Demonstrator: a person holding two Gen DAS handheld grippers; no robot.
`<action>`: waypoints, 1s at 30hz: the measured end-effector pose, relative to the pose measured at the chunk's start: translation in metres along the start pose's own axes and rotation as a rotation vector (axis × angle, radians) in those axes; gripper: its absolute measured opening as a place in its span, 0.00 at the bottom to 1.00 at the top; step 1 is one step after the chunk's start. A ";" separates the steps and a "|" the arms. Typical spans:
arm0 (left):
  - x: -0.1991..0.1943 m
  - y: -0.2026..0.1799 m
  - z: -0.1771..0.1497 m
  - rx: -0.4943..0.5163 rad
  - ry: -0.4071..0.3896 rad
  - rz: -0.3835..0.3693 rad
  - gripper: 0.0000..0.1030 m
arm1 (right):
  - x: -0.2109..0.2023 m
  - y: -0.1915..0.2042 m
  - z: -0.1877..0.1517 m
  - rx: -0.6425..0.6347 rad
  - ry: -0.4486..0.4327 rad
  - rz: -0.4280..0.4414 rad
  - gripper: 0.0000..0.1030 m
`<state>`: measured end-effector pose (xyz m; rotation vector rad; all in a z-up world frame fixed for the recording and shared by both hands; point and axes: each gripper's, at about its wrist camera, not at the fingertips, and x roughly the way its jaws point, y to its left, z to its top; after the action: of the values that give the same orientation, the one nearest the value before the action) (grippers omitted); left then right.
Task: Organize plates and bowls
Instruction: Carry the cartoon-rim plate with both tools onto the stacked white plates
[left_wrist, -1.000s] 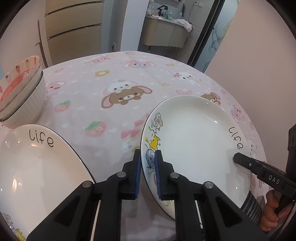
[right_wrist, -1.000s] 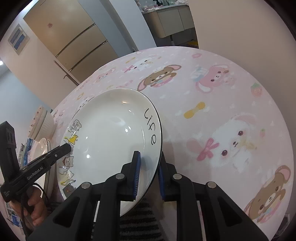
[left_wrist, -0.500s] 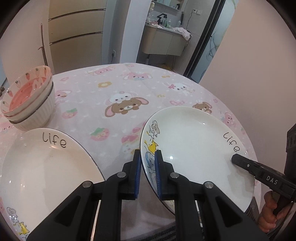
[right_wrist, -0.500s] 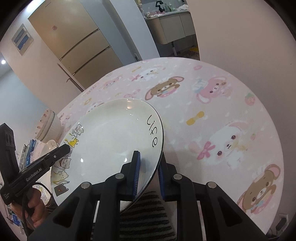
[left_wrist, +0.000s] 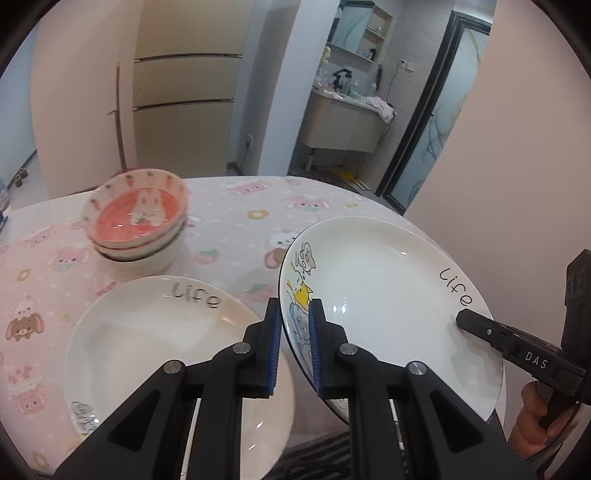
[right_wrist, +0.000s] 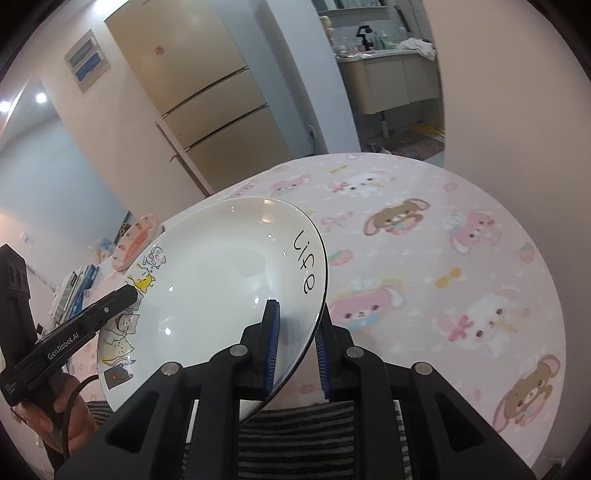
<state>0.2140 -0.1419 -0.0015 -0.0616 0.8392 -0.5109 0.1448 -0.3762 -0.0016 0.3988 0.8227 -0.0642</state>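
Left gripper (left_wrist: 293, 334) and right gripper (right_wrist: 295, 345) both clamped on opposite rims of the held plate (left_wrist: 376, 295), clear of the table (right_wrist: 461, 258). Second plate (left_wrist: 155, 343) near left; stacked bowls (left_wrist: 138, 225) beyond.

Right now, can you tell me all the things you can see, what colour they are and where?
held plate: one, white with cartoon cats, clamped at both rims, above the table
second plate: one, white, on the table, left
bowls: a stack, pink and white, behind the second plate
tablecloth: one, pink with animals, covering the table
fridge: one, beige, background
left gripper: black, blue pads, shut on plate
right gripper: black, blue pads, shut on plate
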 end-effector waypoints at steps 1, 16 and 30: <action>-0.005 0.005 -0.001 -0.008 -0.008 0.007 0.10 | 0.001 0.006 0.000 -0.010 0.000 0.006 0.20; -0.066 0.085 -0.025 -0.126 -0.089 0.119 0.10 | 0.016 0.108 -0.004 -0.173 0.035 0.101 0.20; -0.086 0.126 -0.056 -0.200 -0.101 0.160 0.10 | 0.034 0.148 -0.025 -0.226 0.089 0.130 0.20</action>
<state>0.1768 0.0164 -0.0107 -0.2009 0.7869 -0.2700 0.1814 -0.2265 0.0059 0.2418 0.8790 0.1676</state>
